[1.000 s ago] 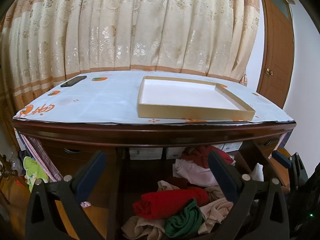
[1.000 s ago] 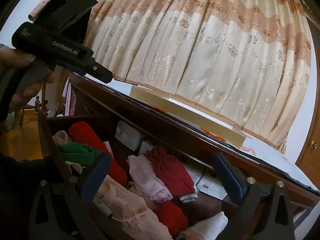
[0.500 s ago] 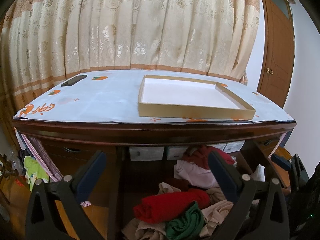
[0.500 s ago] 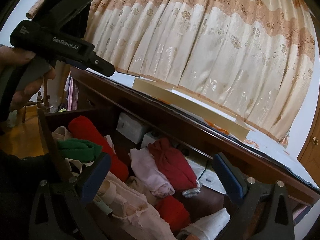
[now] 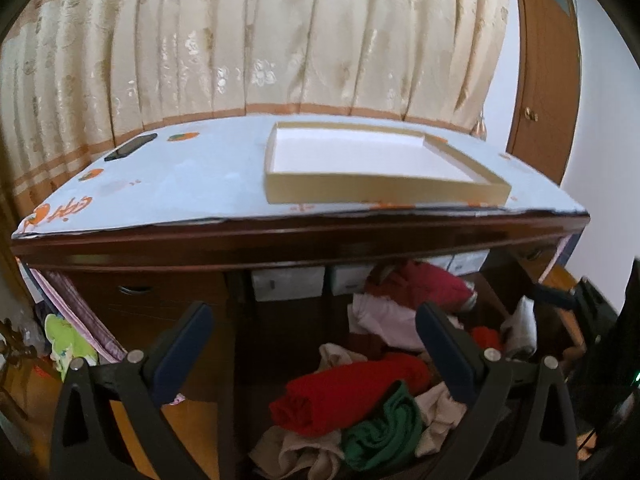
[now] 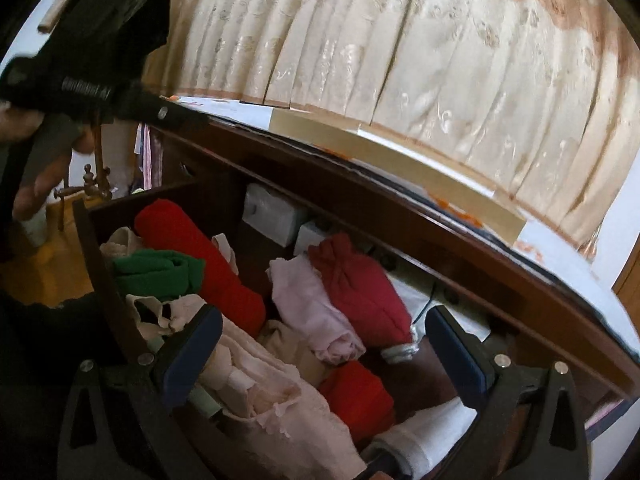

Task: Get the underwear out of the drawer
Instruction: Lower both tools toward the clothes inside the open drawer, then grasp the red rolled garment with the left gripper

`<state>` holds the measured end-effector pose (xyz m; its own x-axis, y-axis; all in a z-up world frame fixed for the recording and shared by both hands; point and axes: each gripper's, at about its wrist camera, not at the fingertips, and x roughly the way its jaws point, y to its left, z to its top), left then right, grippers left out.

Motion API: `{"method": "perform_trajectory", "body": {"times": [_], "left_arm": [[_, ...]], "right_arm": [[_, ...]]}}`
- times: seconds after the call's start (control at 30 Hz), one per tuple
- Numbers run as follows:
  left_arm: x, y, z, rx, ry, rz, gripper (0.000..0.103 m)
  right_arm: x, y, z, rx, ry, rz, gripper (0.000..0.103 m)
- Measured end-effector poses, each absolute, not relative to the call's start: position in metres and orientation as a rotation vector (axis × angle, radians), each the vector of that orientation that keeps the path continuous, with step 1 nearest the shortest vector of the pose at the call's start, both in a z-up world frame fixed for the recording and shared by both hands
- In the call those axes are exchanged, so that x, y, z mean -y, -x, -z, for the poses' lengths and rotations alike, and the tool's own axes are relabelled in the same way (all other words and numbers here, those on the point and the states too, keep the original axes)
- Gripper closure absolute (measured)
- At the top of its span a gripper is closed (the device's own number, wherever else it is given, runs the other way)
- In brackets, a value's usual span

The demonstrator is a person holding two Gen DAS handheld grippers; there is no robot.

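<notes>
Underwear (image 6: 316,312) in drawer (image 6: 100,264), below open right tool (image 6: 324,344)

We've got a shallow cardboard box (image 5: 384,168) sitting on the pale table cover (image 5: 192,184), a black phone (image 5: 131,147) far left near the patterned curtain (image 5: 260,40), and a wooden door (image 5: 540,92) off right.

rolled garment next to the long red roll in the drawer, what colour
Green. The rolled garment shows best in the right wrist view, touching the long red roll.
</notes>
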<state>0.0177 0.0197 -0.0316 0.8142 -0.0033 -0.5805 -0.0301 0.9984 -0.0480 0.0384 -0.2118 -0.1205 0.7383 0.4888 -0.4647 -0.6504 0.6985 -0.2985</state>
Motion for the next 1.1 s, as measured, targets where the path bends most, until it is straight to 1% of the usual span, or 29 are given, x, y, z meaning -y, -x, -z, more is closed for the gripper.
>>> {"method": "perform_trajectory", "body": {"times": [0.3,0.47,0.77,0.87,0.93,0.97,1.1], "left_arm": [[-0.029,-0.024,0.049,-0.735,-0.075,0.113,0.0],[-0.035,-0.031,0.045,-0.774,-0.138,0.165,0.0],[-0.005,-0.046,0.049,-0.805,-0.321,0.219,0.001],[0.005,-0.049,0.054,-0.821,-0.348,0.245,0.004],[0.009,-0.052,0.058,-0.837,-0.36,0.257,0.011],[0.01,-0.054,0.059,-0.843,-0.364,0.263,0.013],[0.013,-0.06,0.063,-0.873,-0.374,0.29,0.024]], "right_arm": [[0.206,-0.038,0.123,-0.423,0.5,-0.67,0.001],[0.207,-0.038,0.124,-0.424,0.508,-0.67,0.001],[0.21,-0.044,0.118,-0.429,0.496,-0.663,0.001],[0.215,-0.047,0.114,-0.433,0.485,-0.652,0.001],[0.22,-0.051,0.111,-0.44,0.466,-0.641,0.001],[0.223,-0.053,0.109,-0.443,0.454,-0.634,0.001],[0.236,-0.061,0.102,-0.461,0.396,-0.616,0.001]]}}
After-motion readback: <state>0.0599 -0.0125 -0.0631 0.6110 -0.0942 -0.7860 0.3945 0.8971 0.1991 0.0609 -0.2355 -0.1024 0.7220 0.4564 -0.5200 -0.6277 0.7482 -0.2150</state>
